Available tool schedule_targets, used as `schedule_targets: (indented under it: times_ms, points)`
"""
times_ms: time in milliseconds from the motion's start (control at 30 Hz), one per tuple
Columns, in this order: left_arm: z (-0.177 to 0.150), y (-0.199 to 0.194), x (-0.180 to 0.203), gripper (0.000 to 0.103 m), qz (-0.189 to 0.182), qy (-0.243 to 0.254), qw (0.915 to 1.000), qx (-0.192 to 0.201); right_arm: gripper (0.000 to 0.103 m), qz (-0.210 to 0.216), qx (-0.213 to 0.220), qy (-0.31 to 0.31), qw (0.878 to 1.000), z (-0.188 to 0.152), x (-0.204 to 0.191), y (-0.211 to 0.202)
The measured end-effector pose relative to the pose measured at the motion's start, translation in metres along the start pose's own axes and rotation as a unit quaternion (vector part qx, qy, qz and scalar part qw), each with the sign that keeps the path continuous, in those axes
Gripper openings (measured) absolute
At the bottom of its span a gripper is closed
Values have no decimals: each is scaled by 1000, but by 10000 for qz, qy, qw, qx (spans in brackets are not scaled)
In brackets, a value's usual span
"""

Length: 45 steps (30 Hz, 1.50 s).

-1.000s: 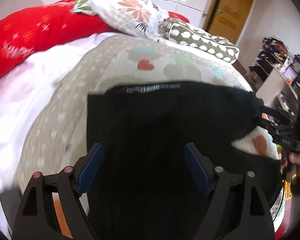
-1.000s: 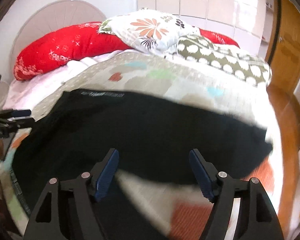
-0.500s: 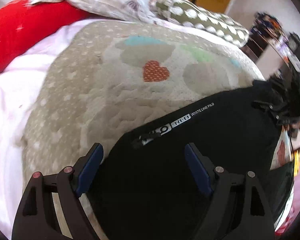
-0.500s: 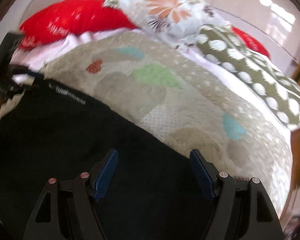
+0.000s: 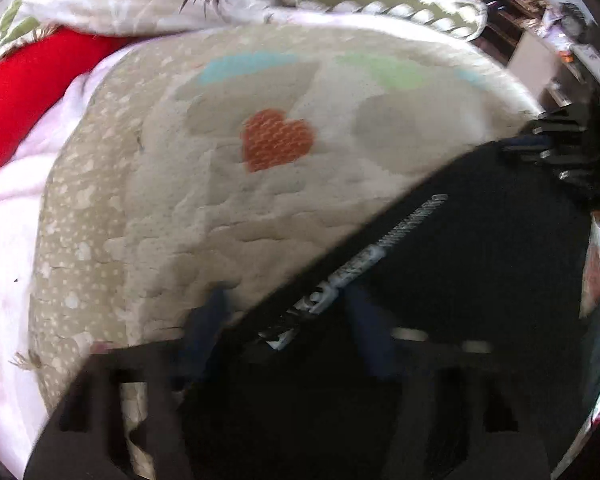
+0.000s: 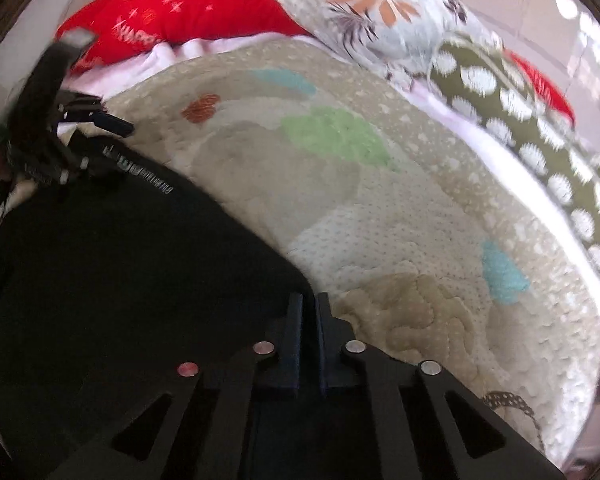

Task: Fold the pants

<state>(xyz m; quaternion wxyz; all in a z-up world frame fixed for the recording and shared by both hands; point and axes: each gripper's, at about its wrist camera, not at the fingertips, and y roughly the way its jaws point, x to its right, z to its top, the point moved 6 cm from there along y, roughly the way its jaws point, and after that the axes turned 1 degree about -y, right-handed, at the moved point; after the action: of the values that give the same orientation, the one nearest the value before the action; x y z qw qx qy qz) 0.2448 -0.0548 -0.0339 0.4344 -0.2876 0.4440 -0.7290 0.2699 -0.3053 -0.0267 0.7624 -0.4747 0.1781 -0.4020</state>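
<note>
The black pants [image 5: 460, 264] with a white printed waistband label [image 5: 352, 268] lie on the beige quilted bedspread [image 5: 220, 184]. My left gripper [image 5: 288, 320] is blurred, its blue fingers spread on either side of the waistband edge. My right gripper [image 6: 309, 312] is shut on the far corner of the pants [image 6: 140, 264]. It also shows at the right edge of the left wrist view [image 5: 556, 148], and the left gripper shows at the left of the right wrist view [image 6: 72, 136].
Red [image 6: 172, 16], floral [image 6: 372, 8] and olive spotted [image 6: 520, 108] pillows lie at the head of the bed. A shelf with clutter [image 5: 540, 20] stands beyond the bed's right side. The bedspread carries heart patches [image 5: 276, 140].
My right gripper has closed from open onto the pants' corner. My left gripper has moved down to the waistband edge, and both views have tilted toward the bed.
</note>
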Motion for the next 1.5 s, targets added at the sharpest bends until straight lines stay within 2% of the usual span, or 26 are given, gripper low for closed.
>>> schedule_targets:
  times_ms: [33, 100, 200, 367, 533, 667, 767, 867, 967, 1033, 1067, 1133, 1200, 1267, 1300, 1367, 1500]
  points:
    - [-1, -6, 2, 12, 65, -2, 10000, 71, 4, -95, 93, -63, 9999, -2, -6, -8]
    - [-6, -19, 6, 12, 58, -136, 9997, 210, 4, -188, 320, -101, 9993, -3, -15, -27]
    - [-16, -43, 18, 12, 33, -59, 9992, 394, 3, -291, 735, -61, 9969, -7, -29, -71]
    - [-35, -99, 39, 11, -99, -101, 9968, 787, 3, -445, 1107, -56, 9928, -24, -60, -137]
    - [-67, -155, 65, 11, -337, 32, 9927, 1155, 3, -528, 1510, -132, 9870, -74, -114, -204]
    - [-121, -192, 94, 12, -474, 178, 9906, 1273, 3, -366, 1549, -129, 9872, -130, -171, -237]
    - [-165, -190, 108, 11, -596, 29, 9916, 1147, 3, 20, 1536, 189, 9880, -170, -210, -245]
    - [-182, -165, 120, 11, -657, -195, 9934, 921, 3, 397, 1231, 522, 9902, -208, -240, -223]
    - [-190, -149, 125, 11, -717, -641, 9915, 875, 3, 401, 799, 599, 9942, -234, -259, -189]
    - [-199, -147, 126, 11, -699, -787, 9912, 801, 4, 394, 747, 764, 9935, -240, -261, -180]
    - [-205, -149, 126, 11, -574, -775, 9925, 755, 4, 433, 774, 865, 9923, -240, -259, -182]
    - [-219, -153, 126, 11, -441, -781, 9937, 679, 8, 548, 732, 1030, 9905, -236, -253, -190]
    - [-231, -157, 124, 12, -362, -802, 9942, 618, 22, 664, 799, 1162, 9878, -227, -244, -205]
    - [-240, -156, 124, 12, -298, -790, 9946, 598, 46, 604, 1133, 1383, 9820, -214, -229, -223]
    - [-243, -153, 125, 12, -295, -817, 9945, 587, 49, 611, 1383, 1605, 9754, -202, -217, -233]
    - [-246, -148, 125, 12, -286, -919, 9936, 585, 66, 434, 1547, 1965, 9672, -187, -199, -233]
    - [-245, -145, 128, 12, -216, -967, 9932, 617, 68, -384, 1109, 2291, 9663, -161, -174, -181]
